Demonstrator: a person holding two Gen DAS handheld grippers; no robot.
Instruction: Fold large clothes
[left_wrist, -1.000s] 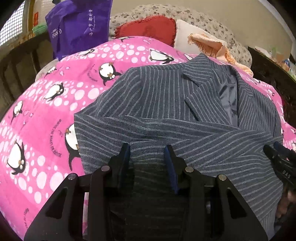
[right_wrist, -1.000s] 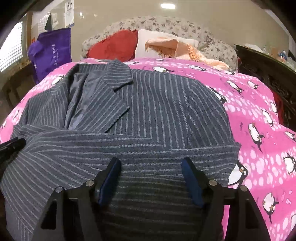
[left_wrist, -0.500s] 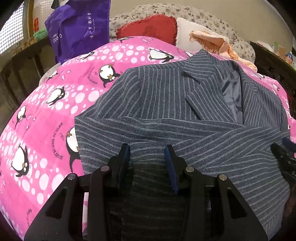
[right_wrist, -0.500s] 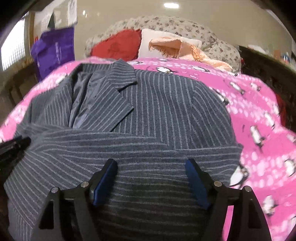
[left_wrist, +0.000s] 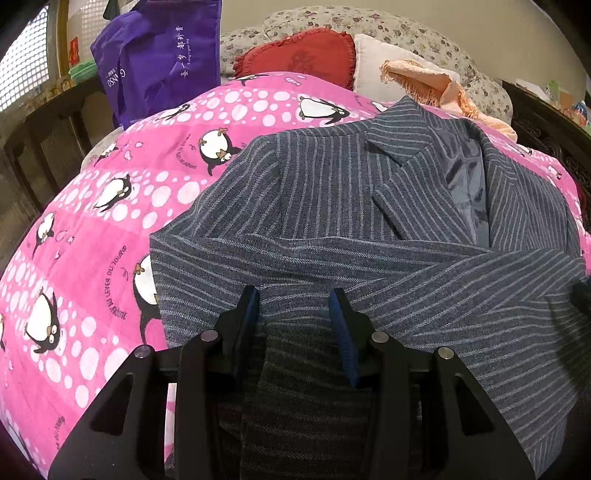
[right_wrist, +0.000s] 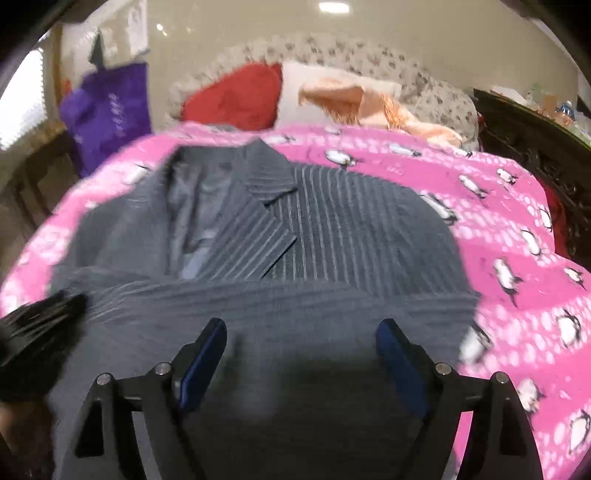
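Note:
A grey pinstriped jacket (left_wrist: 332, 206) lies front-up on the pink penguin bedspread (left_wrist: 92, 258), lapels open and its lower part folded up across the chest. My left gripper (left_wrist: 295, 306) sits at the near folded edge, its jaws partly closed on a dark fold of the jacket that fills the gap between the pads. In the right wrist view the same jacket (right_wrist: 351, 229) is blurred. My right gripper (right_wrist: 301, 339) hovers over its near edge with the jaws opening wide, the cloth lying loose below and nothing pressed between them. The left gripper's black body (right_wrist: 37, 332) shows at the left edge.
At the head of the bed lie a red cushion (left_wrist: 303, 51), a white pillow and a peach fringed cloth (left_wrist: 436, 88). A purple bag (left_wrist: 159, 62) hangs at the back left. Dark wooden bed frame (left_wrist: 546, 122) borders the right side.
The right gripper's jaws have spread wider and it has lifted away from the jacket's folded edge, so more of the bed shows. The left gripper has stayed where it was.

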